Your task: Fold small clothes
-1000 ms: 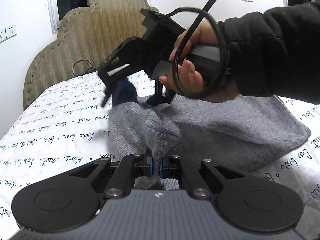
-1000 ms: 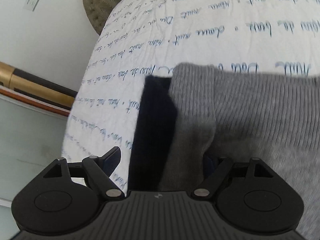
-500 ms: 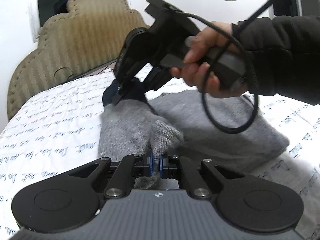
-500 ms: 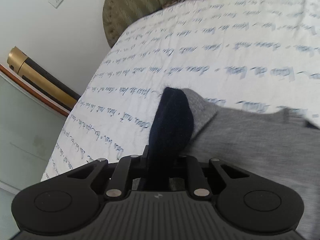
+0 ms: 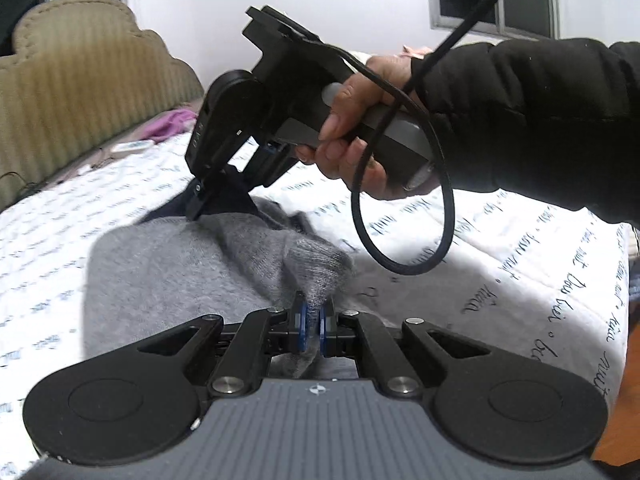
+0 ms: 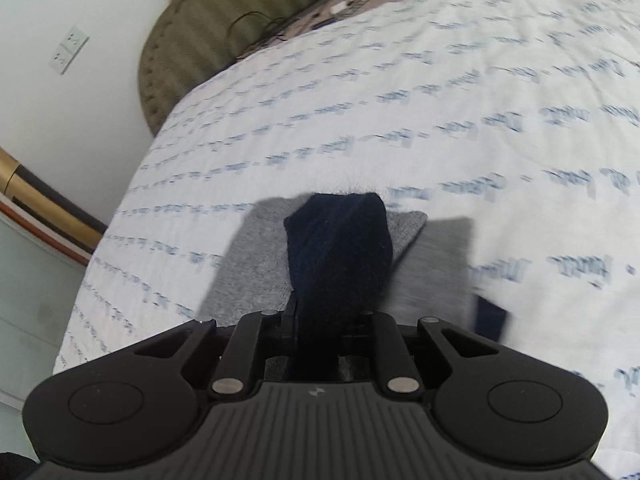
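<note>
A small grey knit garment (image 5: 168,276) with a dark navy end (image 6: 340,248) lies on the white bedspread. My left gripper (image 5: 312,322) is shut on a bunched grey fold of it, close to the camera. My right gripper (image 5: 200,208) is shut on the navy end and holds it above the grey cloth; in the right wrist view the right gripper (image 6: 316,320) has the navy cloth standing up between its jaws. A hand in a black sleeve (image 5: 532,120) holds the right gripper.
The white bedspread (image 6: 440,100) with blue script covers the bed. An olive padded headboard (image 5: 80,80) stands at the far end, with a purple cloth (image 5: 168,124), a white box and cables beside it. The bed's edge, a wall and a gold rail (image 6: 40,196) lie left.
Both grippers have carried their ends of the garment leftward across the bed, laying it over itself. The right gripper has lifted and tilted up, so more bedspread shows beyond the navy end.
</note>
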The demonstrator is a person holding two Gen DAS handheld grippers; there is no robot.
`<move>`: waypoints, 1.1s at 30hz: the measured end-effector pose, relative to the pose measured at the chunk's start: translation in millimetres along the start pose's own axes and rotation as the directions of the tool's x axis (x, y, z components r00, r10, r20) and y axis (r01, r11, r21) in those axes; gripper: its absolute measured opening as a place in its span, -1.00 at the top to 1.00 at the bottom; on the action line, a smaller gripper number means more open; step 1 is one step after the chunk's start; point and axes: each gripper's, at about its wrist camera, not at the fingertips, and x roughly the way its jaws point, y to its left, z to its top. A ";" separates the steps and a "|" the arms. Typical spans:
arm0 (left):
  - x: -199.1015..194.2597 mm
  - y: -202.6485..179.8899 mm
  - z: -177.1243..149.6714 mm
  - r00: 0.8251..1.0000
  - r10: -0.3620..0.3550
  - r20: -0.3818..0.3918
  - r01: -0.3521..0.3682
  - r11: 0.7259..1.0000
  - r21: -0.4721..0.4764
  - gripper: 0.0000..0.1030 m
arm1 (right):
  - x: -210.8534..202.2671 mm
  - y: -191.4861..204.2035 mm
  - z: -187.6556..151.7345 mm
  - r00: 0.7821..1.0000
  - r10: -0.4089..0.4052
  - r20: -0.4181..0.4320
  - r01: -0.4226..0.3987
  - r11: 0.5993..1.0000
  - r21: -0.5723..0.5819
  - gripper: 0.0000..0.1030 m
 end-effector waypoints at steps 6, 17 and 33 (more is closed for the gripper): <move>6.7 -11.3 -6.7 1.000 -0.017 -0.025 0.017 1.000 0.020 0.90 | -5.9 -23.2 -10.9 1.000 0.014 0.013 -0.015 0.999 0.028 0.73; -11.2 14.4 -14.6 0.990 -0.142 -0.022 0.142 0.989 -0.030 0.51 | -17.4 -53.6 -36.3 0.990 0.062 0.124 -0.083 0.982 0.171 0.39; 65.9 269.2 -25.9 0.972 -0.225 -0.061 0.092 0.609 -0.788 -0.33 | -5.4 -69.2 -38.6 0.987 0.052 0.149 -0.088 0.965 0.247 -0.66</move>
